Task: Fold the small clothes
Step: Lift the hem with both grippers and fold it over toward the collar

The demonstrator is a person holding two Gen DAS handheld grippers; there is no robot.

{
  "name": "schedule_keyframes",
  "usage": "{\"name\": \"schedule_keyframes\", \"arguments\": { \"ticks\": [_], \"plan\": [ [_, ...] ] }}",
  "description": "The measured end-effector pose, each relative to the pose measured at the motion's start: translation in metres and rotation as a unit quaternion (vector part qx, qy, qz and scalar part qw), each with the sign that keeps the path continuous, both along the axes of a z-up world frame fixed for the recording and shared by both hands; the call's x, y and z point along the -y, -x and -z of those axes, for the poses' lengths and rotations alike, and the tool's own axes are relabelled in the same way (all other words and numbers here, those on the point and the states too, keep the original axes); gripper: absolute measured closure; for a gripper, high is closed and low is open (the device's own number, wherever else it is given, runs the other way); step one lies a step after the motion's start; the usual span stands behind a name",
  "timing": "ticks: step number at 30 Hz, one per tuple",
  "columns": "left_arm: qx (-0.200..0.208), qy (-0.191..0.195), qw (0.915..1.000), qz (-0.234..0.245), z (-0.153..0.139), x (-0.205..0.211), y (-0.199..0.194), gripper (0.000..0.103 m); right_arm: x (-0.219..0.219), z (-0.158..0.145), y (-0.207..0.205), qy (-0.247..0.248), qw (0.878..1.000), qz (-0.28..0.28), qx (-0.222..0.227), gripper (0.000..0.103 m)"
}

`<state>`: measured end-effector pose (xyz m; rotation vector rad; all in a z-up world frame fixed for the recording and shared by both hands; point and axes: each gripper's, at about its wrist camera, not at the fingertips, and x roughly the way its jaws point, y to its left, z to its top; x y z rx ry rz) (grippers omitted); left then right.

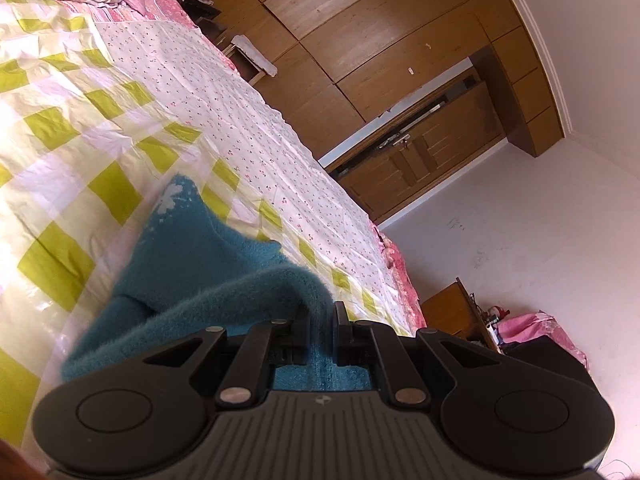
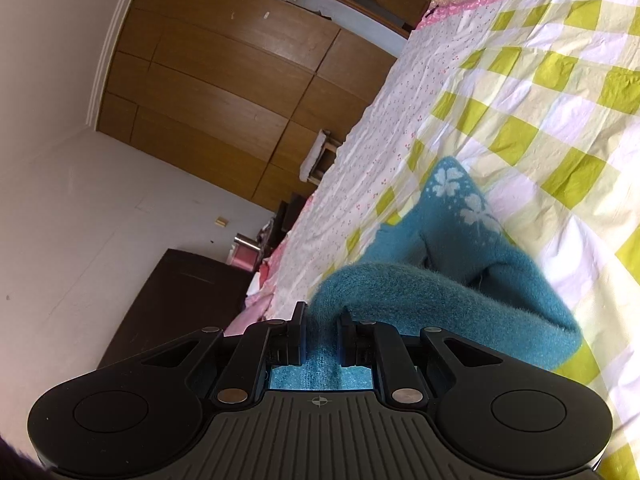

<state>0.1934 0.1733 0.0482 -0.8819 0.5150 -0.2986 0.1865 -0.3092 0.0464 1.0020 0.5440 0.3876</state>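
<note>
A fuzzy teal knit garment (image 1: 188, 256) with white flower patterns lies partly on the green-and-white checked bedspread (image 1: 80, 128). My left gripper (image 1: 321, 312) is shut on one edge of it, lifting a fold off the bed. In the right wrist view the same teal garment (image 2: 460, 248) drapes from my right gripper (image 2: 322, 314), which is shut on another edge. White clover shapes (image 2: 448, 182) show on the part that rests on the checked bedspread (image 2: 540, 92). Fabric fills the gap between both pairs of fingers.
A white sheet with small red prints (image 1: 248, 120) covers the bed's far side. Wooden wardrobes (image 1: 380, 32) line the wall. A dark cabinet (image 2: 172, 300) stands by the bed. Pink bedding (image 1: 540, 328) and a wooden nightstand (image 1: 452, 308) sit low right.
</note>
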Motion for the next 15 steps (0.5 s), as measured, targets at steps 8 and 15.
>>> {"name": "schedule_keyframes", "arguments": {
  "ticks": [8, 15],
  "plan": [
    [-0.002, -0.003, 0.9999, -0.016, 0.013, -0.009, -0.033, 0.088, -0.009, 0.002, -0.044, 0.011, 1.0, 0.011, 0.0, 0.089],
    [-0.01, -0.018, 0.9995, -0.026, 0.022, -0.018, -0.059, 0.088, -0.015, 0.012, -0.079, 0.026, 0.999, 0.026, -0.015, 0.089]
  ]
}}
